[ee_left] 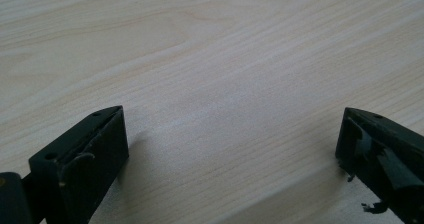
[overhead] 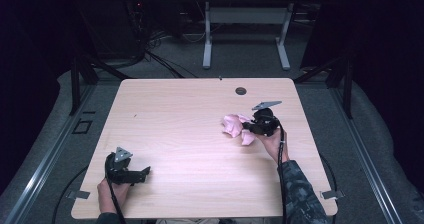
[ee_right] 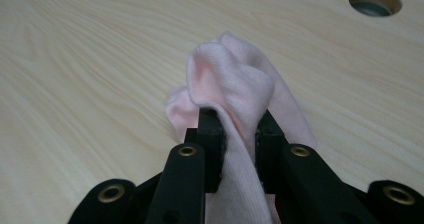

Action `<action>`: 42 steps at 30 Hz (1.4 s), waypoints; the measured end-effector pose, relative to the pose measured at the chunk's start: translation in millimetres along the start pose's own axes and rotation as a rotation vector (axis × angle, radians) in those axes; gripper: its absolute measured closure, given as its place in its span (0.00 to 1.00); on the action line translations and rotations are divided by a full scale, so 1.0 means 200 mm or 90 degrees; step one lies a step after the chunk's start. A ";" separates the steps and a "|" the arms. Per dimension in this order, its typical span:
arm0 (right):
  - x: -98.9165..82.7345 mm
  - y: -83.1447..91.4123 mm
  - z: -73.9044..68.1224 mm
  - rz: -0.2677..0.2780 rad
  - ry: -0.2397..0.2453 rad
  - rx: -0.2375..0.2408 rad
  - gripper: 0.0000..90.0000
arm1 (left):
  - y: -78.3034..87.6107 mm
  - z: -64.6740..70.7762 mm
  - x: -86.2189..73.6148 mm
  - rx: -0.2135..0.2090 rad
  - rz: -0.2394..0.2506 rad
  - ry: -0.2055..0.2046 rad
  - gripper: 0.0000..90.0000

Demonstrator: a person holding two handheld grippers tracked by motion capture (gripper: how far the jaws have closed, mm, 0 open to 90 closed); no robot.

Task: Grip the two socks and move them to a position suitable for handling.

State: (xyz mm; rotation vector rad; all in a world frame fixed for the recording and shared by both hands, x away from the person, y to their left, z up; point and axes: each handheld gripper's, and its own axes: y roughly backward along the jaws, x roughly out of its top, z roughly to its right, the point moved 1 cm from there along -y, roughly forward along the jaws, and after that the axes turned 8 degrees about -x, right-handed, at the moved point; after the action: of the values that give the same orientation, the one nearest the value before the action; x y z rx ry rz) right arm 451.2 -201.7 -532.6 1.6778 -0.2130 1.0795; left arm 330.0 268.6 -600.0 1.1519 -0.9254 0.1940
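The right gripper (ee_right: pixel 239 129) pinched a pink cloth (ee_right: pixel 235 84) — no label or writing was readable — while the left gripper (ee_left: pixel 232 149) stood open over the table (ee_left: pixel 210 49).

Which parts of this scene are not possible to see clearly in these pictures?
- Pink cloth, right gripper view: the pinched part is hidden between the jaws of the right gripper, and the lower end is cut by the bottom edge.
- Pink cloth, high view: too small to tell what garment it is; the gripper covers its right side.
- Left gripper, left gripper view: both jaws are cut by the picture edges.
- Table hole, high view: its inside is too small.
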 end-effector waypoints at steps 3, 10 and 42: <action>0.02 0.10 -0.04 0.029 0.008 0.018 0.87 | 0.00 0.00 0.00 -0.001 0.000 0.000 0.00; 0.05 0.21 -0.14 0.058 0.029 0.051 0.87 | 0.00 0.00 0.00 0.000 0.001 0.001 0.00; -0.16 -0.08 -0.41 -0.074 0.086 0.060 0.36 | 0.00 0.00 0.00 -0.001 0.002 0.003 0.01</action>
State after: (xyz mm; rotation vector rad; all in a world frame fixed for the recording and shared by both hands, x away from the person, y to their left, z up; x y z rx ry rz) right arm 397.6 -139.3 -566.2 1.6718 0.0229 1.1246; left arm 330.4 269.3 -600.0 1.1476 -0.9228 0.1993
